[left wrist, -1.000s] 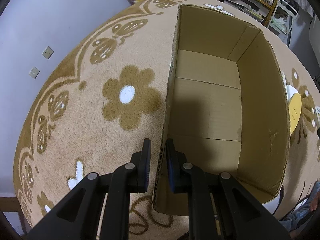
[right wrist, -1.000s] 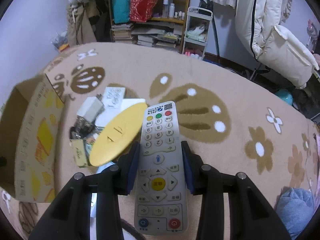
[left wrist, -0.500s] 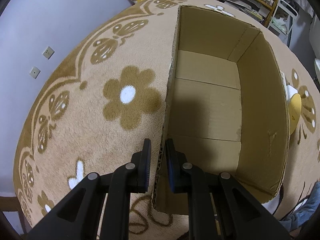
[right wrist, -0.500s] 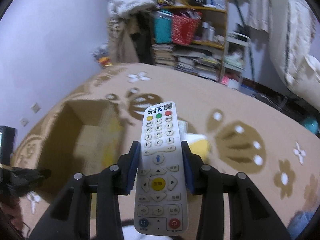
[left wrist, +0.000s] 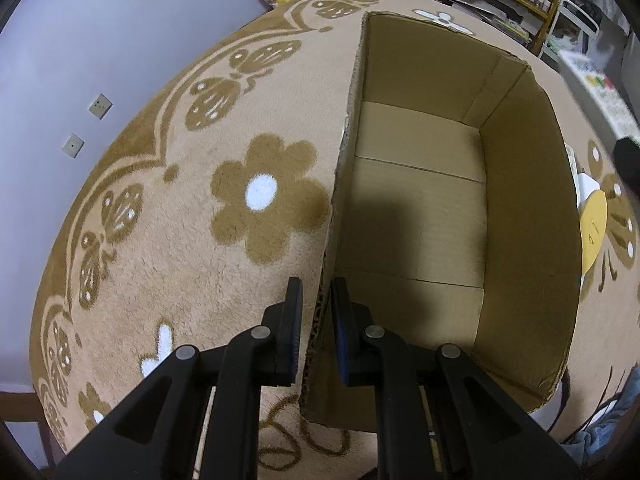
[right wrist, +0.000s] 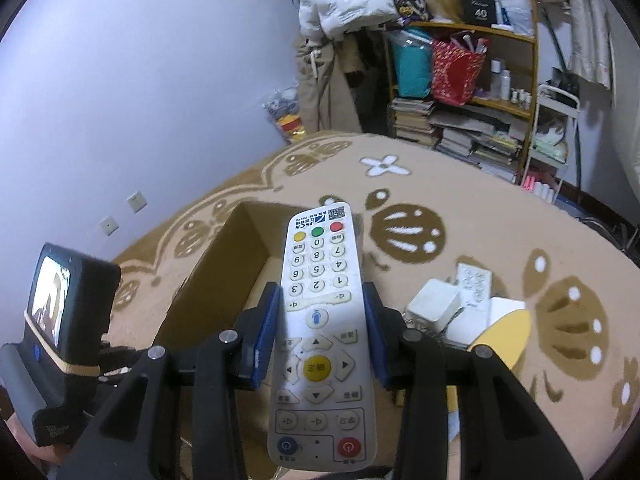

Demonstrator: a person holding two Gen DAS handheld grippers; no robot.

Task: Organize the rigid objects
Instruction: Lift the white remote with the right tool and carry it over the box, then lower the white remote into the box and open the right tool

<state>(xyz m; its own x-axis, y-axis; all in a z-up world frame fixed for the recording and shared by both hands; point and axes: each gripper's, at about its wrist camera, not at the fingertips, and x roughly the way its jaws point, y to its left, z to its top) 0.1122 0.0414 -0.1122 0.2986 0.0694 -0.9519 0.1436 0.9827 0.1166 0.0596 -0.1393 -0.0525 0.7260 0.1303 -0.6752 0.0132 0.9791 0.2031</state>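
An open, empty cardboard box (left wrist: 420, 200) stands on the patterned carpet. My left gripper (left wrist: 316, 298) is shut on the box's near left wall edge, one finger inside and one outside. My right gripper (right wrist: 320, 300) is shut on a white remote control (right wrist: 318, 320), held in the air above and beside the box (right wrist: 224, 280). The remote's blurred tip shows at the right edge of the left wrist view (left wrist: 600, 92). The left gripper's body with its small screen (right wrist: 60, 320) shows at the left of the right wrist view.
A pile of small items lies on the carpet right of the box: a yellow disc (right wrist: 500, 336), a white adapter block (right wrist: 434, 306), a white flat box (right wrist: 474, 280). The disc also shows beyond the box (left wrist: 592, 228). Shelves with books (right wrist: 460, 120) stand at the back.
My right gripper has carried the remote leftward over the box, away from the pile. The left gripper has kept its hold on the box wall.
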